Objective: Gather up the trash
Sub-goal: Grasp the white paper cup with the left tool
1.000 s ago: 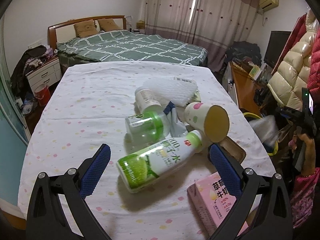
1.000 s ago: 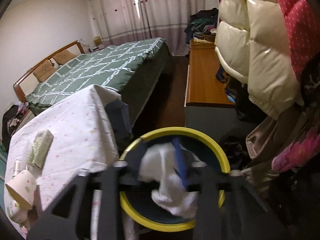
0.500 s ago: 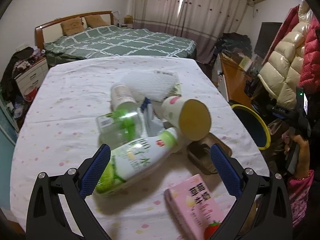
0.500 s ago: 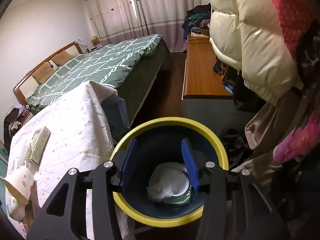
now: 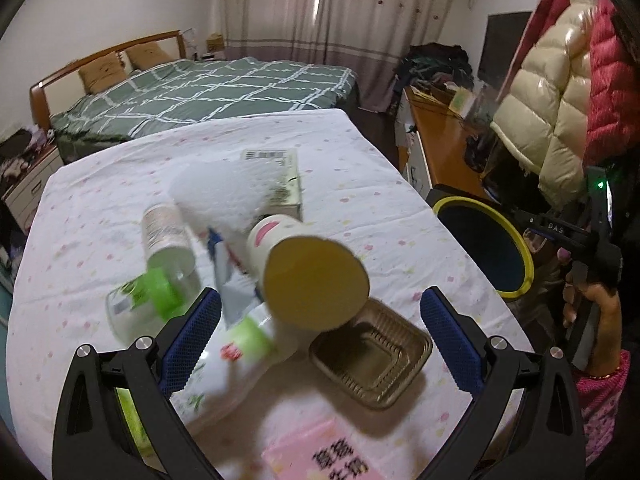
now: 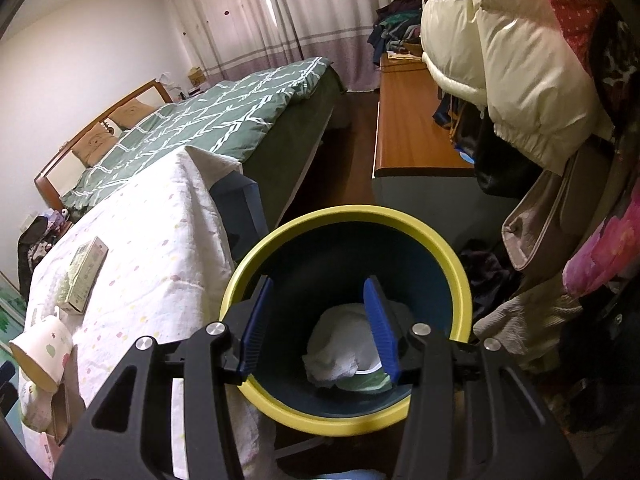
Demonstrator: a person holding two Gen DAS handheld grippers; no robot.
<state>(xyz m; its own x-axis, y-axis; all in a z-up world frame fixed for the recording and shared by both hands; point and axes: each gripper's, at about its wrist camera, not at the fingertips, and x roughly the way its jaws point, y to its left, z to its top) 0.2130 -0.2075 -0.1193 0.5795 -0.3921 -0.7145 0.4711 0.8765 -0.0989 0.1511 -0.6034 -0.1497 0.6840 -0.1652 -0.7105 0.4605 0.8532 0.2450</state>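
Note:
My left gripper [image 5: 320,312] is open and empty over a pile of trash on the table [image 5: 360,168]. Between its blue pads lie a paper cup [image 5: 308,272] on its side, a green-labelled bottle [image 5: 224,364] and a brown plastic tray [image 5: 370,358]. A clear green cup [image 5: 148,300], a small bottle [image 5: 166,236], white foam [image 5: 224,190] and a pink carton [image 5: 336,452] lie around them. My right gripper [image 6: 318,320] is open and empty above the yellow-rimmed bin [image 6: 460,276], which holds a white crumpled tissue [image 6: 344,344]. The bin also shows in the left wrist view [image 5: 524,264].
A green box [image 6: 84,276] lies on the table near the far side. A bed [image 5: 208,92] stands behind the table. A wooden cabinet [image 6: 412,132] and hanging jackets [image 6: 520,52] are to the right of the bin.
My right gripper opened and let the white tissue fall into the bin. My left gripper moved forward and right over the pile, toward the paper cup and tray.

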